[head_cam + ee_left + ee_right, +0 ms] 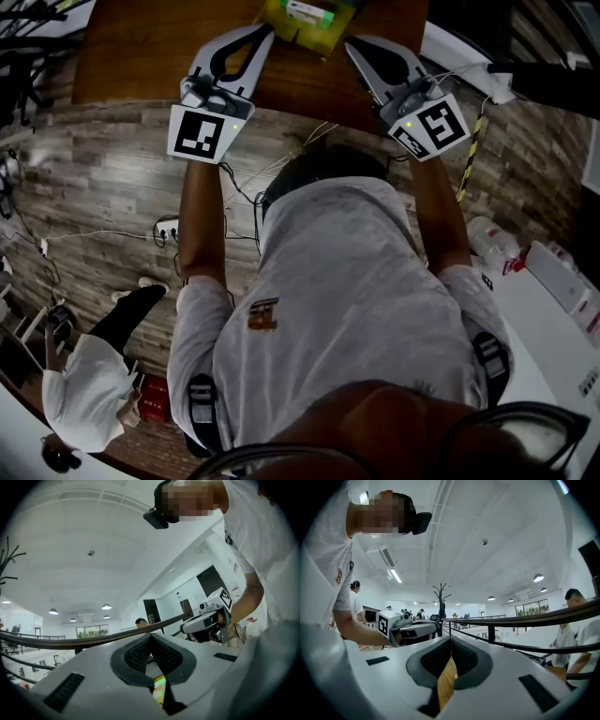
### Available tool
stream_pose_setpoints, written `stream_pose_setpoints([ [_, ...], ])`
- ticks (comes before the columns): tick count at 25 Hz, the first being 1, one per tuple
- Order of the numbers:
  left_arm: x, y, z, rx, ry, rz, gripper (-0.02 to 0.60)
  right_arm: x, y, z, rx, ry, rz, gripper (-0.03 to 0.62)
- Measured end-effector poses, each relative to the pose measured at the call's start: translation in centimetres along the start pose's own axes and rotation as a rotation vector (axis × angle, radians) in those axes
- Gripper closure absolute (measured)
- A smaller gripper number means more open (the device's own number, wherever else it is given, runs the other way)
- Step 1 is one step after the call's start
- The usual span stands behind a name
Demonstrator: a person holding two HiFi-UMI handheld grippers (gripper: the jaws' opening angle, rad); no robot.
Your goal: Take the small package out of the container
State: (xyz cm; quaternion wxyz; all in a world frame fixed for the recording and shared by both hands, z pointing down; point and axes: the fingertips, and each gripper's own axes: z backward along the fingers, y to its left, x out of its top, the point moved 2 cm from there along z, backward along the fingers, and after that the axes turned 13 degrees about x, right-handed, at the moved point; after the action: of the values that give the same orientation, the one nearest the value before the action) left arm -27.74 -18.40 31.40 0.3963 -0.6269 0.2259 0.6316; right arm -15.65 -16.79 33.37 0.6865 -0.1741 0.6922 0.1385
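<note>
Both closed and empty, our left gripper (263, 33) and right gripper (352, 45) flank the top-centre container (302, 25); reaching in unopened, we might shove it.

Open-plan office hall, black railing (544, 615), round ceiling lamps (538, 577), coat stand (442, 595)

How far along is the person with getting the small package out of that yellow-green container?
Nothing looks done yet. The yellow-green container sits on the wooden table, and its contents are too small to make out. Nothing is in hand: the left gripper and right gripper hover on either side of it, both shut and empty. Still to do: open a gripper, reach in and lift the package out.
</note>
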Motion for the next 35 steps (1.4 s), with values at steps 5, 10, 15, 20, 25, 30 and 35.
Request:
stream_pose_setpoints([
  [5,-2.1,-0.4,-3.0,-0.078,0.066,-0.127,0.563,-0.6,-2.4,0.4,-0.006,-0.003,-0.005,0.563],
  [10,-3.8,-1.6,-5.9,-0.159,0.141,-0.228,0.563,-1.0,-4.6,0.5,0.002,-0.002,-0.005,0.562],
  [15,-5.3,-2.2,-8.4,-0.208,0.196,-0.287,0.561,-2.0,-6.0,0.4,0.019,0.029,-0.005,0.562],
  [20,-7.7,-2.7,-11.2,-0.28,0.277,-0.369,0.561,-3.5,-8.5,0.2,0.003,0.053,-0.027,0.562],
  [25,-10.5,-3.4,-13.4,-0.345,0.347,-0.423,0.56,-5.1,-10.7,0.6,-0.023,0.09,-0.043,0.563],
  [30,-13.2,-3.9,-15.5,-0.425,0.405,-0.484,0.495,-6.5,-12.7,0.8,-0.048,0.116,-0.067,0.562],
  [35,-15.9,-4.5,-17.2,-0.528,0.467,-0.544,0.434,-7.4,-14.1,1.0,-0.058,0.119,-0.087,0.563],
])
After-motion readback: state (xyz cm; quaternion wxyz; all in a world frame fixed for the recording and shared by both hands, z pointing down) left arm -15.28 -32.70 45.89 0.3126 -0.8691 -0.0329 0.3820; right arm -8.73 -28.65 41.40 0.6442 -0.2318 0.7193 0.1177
